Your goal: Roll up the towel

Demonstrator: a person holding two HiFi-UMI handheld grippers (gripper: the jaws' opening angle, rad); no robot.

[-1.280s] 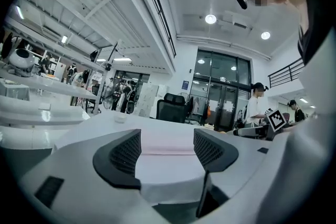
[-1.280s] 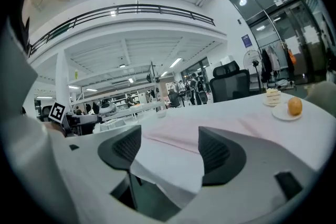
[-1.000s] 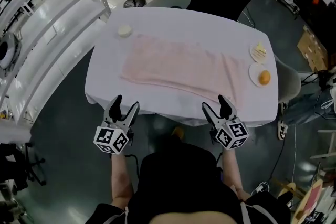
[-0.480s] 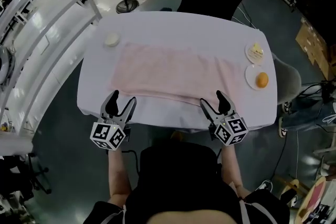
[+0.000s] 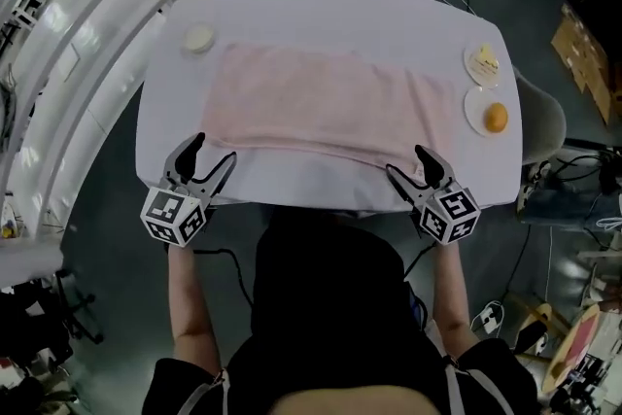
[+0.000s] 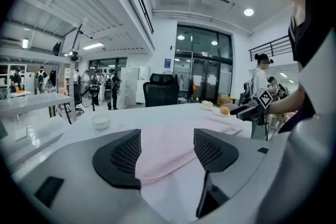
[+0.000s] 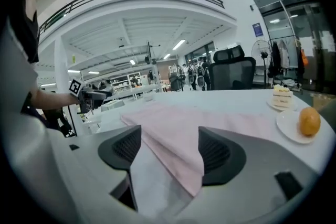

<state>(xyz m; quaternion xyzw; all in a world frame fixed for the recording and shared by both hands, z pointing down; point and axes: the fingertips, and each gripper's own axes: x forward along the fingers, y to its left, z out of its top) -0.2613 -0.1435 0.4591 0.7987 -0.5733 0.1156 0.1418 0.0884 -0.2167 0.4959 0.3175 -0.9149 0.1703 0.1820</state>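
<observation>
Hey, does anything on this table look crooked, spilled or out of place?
Nothing is spilled or damaged. The pink towel lies flat but slightly askew: its near edge slants, so its right corner sits closer to the front edge of the table than its left. The left gripper and right gripper are open near those corners.

Straight ahead of both my claws it's just flat towel (image 5: 321, 107) on the table (image 5: 292, 10), wide open. Only clutter: a little bowl (image 5: 198, 38) far ahead-left of my left claw (image 5: 214, 149), and the orange plate (image 5: 474, 107) and cake plate (image 5: 471, 66) ahead-right of my right claw (image 5: 406, 160).
</observation>
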